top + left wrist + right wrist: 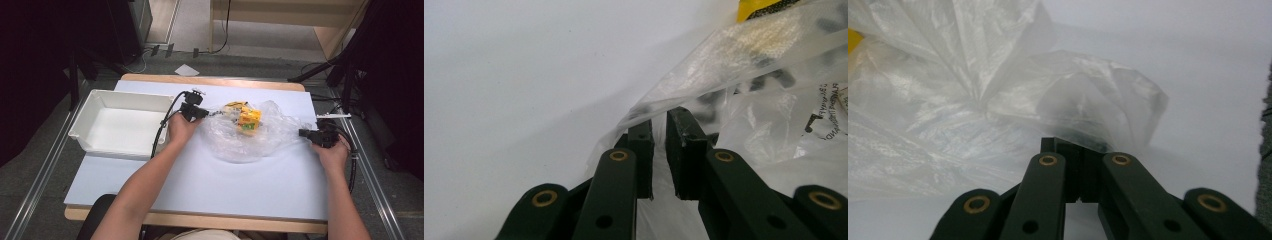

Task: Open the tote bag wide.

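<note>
A crumpled clear plastic bag [250, 132] lies in the middle of a pale blue surface [200, 185], with yellow printed packets [245, 117] inside it. The left hand-held gripper [202, 113] pinches the bag's left edge, its jaws nearly together on the film. The right hand-held gripper [302, 133] is clamped tight on the bag's right edge. An empty white rectangular plastic tray [85, 120] sits at the left of the surface, near the left hand [181, 129].
</note>
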`<state>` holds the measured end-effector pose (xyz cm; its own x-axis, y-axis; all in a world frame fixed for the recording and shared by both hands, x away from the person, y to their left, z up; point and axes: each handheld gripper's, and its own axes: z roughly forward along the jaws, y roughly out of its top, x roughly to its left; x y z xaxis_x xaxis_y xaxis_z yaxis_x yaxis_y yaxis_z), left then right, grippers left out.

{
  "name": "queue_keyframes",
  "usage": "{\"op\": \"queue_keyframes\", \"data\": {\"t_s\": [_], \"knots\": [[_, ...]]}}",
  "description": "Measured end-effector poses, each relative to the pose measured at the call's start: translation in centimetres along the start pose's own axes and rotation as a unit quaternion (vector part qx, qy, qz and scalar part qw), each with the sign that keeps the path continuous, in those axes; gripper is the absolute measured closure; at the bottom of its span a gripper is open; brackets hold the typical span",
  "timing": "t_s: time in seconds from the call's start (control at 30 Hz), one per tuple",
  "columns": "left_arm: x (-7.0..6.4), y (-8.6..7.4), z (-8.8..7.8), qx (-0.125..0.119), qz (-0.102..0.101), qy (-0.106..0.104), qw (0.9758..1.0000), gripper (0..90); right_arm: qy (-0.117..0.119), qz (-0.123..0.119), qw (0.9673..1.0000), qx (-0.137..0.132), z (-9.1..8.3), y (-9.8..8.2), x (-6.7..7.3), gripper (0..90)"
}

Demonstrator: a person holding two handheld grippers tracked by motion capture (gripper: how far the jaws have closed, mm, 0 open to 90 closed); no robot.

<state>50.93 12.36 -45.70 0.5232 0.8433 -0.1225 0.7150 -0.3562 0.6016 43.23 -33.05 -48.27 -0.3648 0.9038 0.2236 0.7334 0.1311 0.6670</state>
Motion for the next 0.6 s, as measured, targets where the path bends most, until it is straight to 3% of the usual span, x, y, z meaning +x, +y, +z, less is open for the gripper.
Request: {"op": "queue_keyframes", "data": {"t_s": [0.27,0.6], "knots": [[0.0,-0.1,-0.1,0.0,-0.009,0.018,0.9998,86.9,-0.011,0.007,0.9999,0.002,-0.8,-0.4,-1.0,90.0],[0.0,-0.2,-0.1,-0.003,-0.019,0.018,0.9997,88.4,-0.012,0.023,0.9996,-0.006,-1.3,-1.0,-1.8,90.0]]}}
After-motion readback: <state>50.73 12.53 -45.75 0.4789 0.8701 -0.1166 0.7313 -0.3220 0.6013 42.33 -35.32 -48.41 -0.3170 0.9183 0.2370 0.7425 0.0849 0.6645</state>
